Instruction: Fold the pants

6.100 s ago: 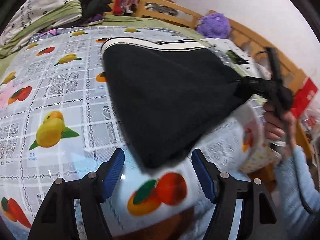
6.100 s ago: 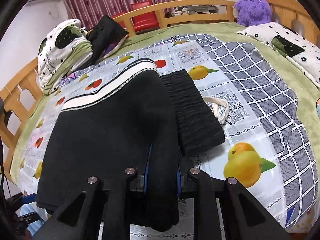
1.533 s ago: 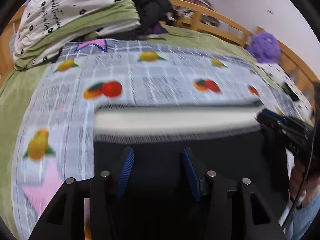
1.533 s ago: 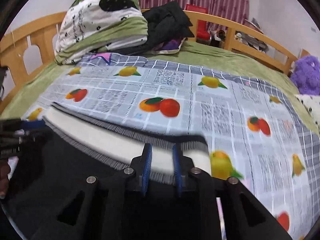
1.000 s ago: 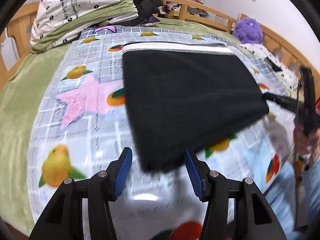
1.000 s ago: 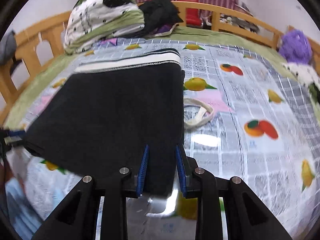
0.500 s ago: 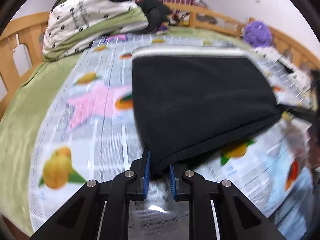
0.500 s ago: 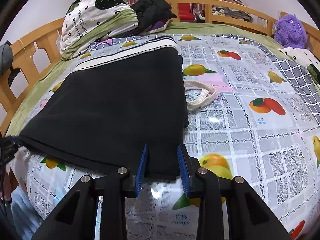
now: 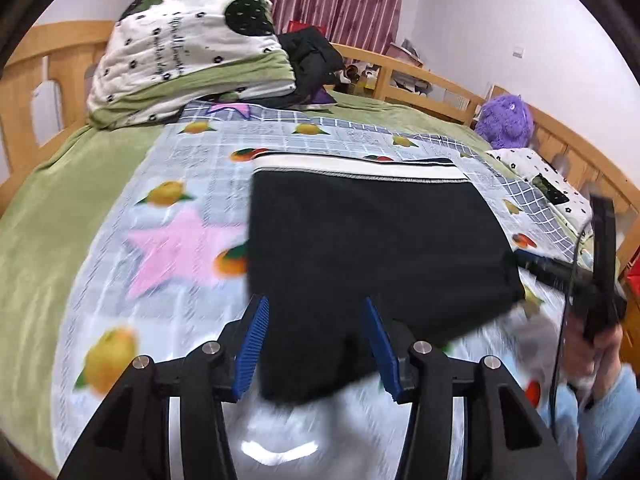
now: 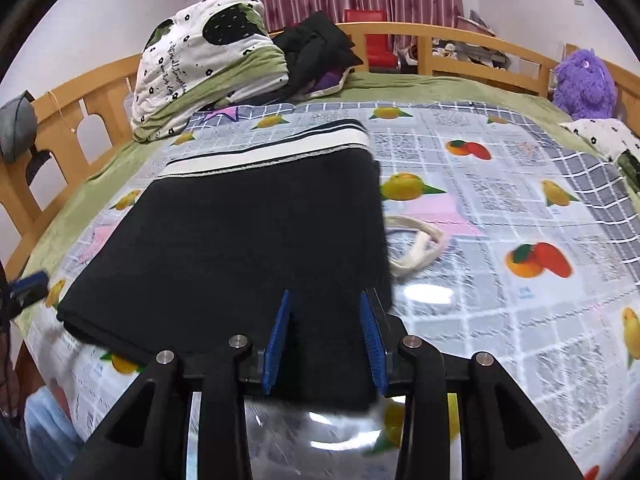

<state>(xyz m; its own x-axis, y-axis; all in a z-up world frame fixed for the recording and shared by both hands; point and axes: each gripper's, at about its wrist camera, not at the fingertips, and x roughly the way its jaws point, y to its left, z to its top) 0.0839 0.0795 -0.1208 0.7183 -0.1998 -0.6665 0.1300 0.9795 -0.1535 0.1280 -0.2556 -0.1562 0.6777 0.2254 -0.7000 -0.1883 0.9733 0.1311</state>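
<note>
The black pants (image 9: 372, 240) lie folded flat on the fruit-print cloth (image 9: 176, 248), with a white striped band (image 9: 356, 168) at the far end. They also show in the right wrist view (image 10: 248, 248). My left gripper (image 9: 316, 344) is open, its blue pads either side of the near left corner of the pants. My right gripper (image 10: 326, 340) is open around the near right corner. A white drawstring (image 10: 416, 248) sticks out on the right side of the pants.
A folded white and green quilt (image 9: 192, 68) and dark clothes (image 9: 312, 60) sit at the far end of the bed. A purple plush toy (image 9: 506, 120) is at the right rail. Wooden rails (image 10: 72, 128) surround the bed.
My left gripper was shut on the pants corner half a second ago and has opened. My right gripper has opened a little wider. The pants lie flat on the cloth.
</note>
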